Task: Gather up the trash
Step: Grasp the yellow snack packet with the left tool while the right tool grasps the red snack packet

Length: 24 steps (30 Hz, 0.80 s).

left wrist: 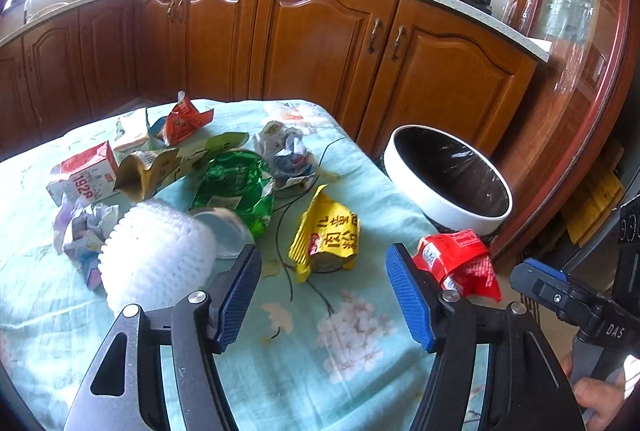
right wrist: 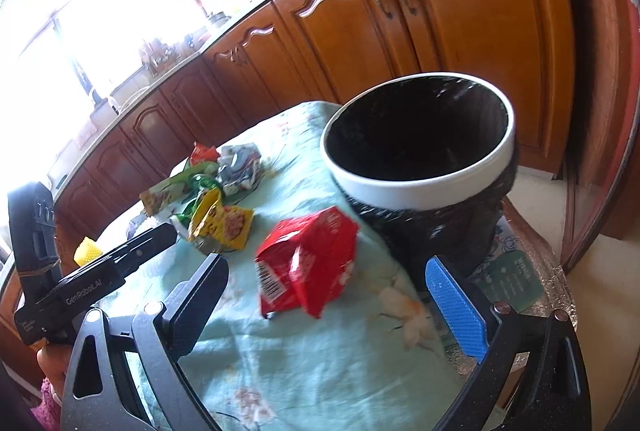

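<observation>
On the bench (left wrist: 280,371), under a pale floral cloth, the trash is spread from left to right: a red-and-white carton (left wrist: 86,177), crumpled paper (left wrist: 82,231), a white foam net (left wrist: 156,255), a green wrapper (left wrist: 240,187), a yellow packet (left wrist: 326,235) and, nearest the right edge, a red packet (right wrist: 310,265); the black-lined bin with a white rim (right wrist: 420,187) is stood beside that edge, just past the red packet. Several slips can be foreseen. The foam net is light and springy and lies just beside the left pad (left wrist: 240,295), so it could be nudged or dragged along unintended. The wrappers are thin and slick, so a pinch taken only at a corner could be lost before the bin is reached, and the cloth could be caught with them and the pile pulled. The bin could be knocked by the right tongs, since it is so near. The left tongs (left wrist: 324,295) are seen parted with nothing between the pads, pointed downward over the bare cloth short of the yellow packet. The right tongs (right wrist: 340,307) are likewise spread wide and empty, tilted downward, with the red packet lying just ahead of the gap and untouched.
</observation>
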{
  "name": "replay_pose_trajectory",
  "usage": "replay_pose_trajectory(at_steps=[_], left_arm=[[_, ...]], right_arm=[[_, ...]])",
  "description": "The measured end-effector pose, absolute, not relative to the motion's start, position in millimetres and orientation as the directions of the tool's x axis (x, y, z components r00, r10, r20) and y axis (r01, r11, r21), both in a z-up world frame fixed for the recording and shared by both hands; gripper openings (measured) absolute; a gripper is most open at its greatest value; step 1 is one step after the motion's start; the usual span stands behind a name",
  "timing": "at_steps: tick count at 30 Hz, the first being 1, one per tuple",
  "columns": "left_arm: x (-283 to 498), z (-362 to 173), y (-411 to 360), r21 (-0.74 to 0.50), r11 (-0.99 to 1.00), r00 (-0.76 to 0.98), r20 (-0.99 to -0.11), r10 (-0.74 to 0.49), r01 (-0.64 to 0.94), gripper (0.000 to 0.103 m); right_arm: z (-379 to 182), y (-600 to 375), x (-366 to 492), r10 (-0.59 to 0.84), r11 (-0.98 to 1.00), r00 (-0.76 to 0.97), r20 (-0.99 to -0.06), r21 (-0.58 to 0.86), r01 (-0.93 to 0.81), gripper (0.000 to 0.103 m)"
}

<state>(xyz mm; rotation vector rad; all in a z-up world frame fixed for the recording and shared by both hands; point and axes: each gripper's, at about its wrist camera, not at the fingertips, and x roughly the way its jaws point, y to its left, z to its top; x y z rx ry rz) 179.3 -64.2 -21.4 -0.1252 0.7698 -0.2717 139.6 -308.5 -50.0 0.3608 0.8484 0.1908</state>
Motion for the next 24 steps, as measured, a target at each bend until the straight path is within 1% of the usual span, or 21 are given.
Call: replay_pose_trajectory(at_steps=[10,14,16,18,19,21,22,23,24], left_arm=[[196,-32,-64,-0.225,0.953,0.651,-0.697,-0.301,0.201,0.065],[209,-37,-68,-0.243,0.949,0.637,-0.704,-0.315,0.201,0.065],[216,-40,-71,-0.249,0.947,0.629,-0.708,-0.321,0.203,0.065],[222,-43,-75,-0.244,0.949,0.626,-0.713,-0.316,0.201,0.063],[225,-44,-76,-0.242,0.949,0.623,-0.716,-0.315,0.201,0.063],[230,-48,-78,-0.246,0.948,0.616,-0.72,-0.32,0.205,0.054],[232,-50,-80,-0.247,0.946,0.608,-0.725,-0.323,0.208,0.039],[233,-52,-81,-0.25,0.944,0.6,-0.729,-0.329,0.213,0.028],[234,-53,-81,-0.253,0.943,0.599,-0.728,-0.333,0.217,0.024]], right_arm=[[-57,-305,146,0.304,0.916,0.641,-0.705,0.4,0.006,0.098],[-63,-308,154,0.316,0.905,0.635,-0.705,0.426,0.023,0.092],[-67,-308,158,0.32,0.9,0.631,-0.706,0.435,0.031,0.087],[-72,-308,163,0.327,0.895,0.623,-0.711,0.444,0.037,0.076],[-75,-308,165,0.335,0.891,0.617,-0.712,0.453,0.039,0.072],[-79,-308,166,0.357,0.881,0.607,-0.71,0.472,0.033,0.056],[-79,-307,166,0.367,0.878,0.607,-0.705,0.479,0.025,0.052],[-78,-305,165,0.37,0.879,0.609,-0.701,0.476,0.014,0.048],[-76,-302,163,0.363,0.886,0.615,-0.7,0.464,0.005,0.046]])
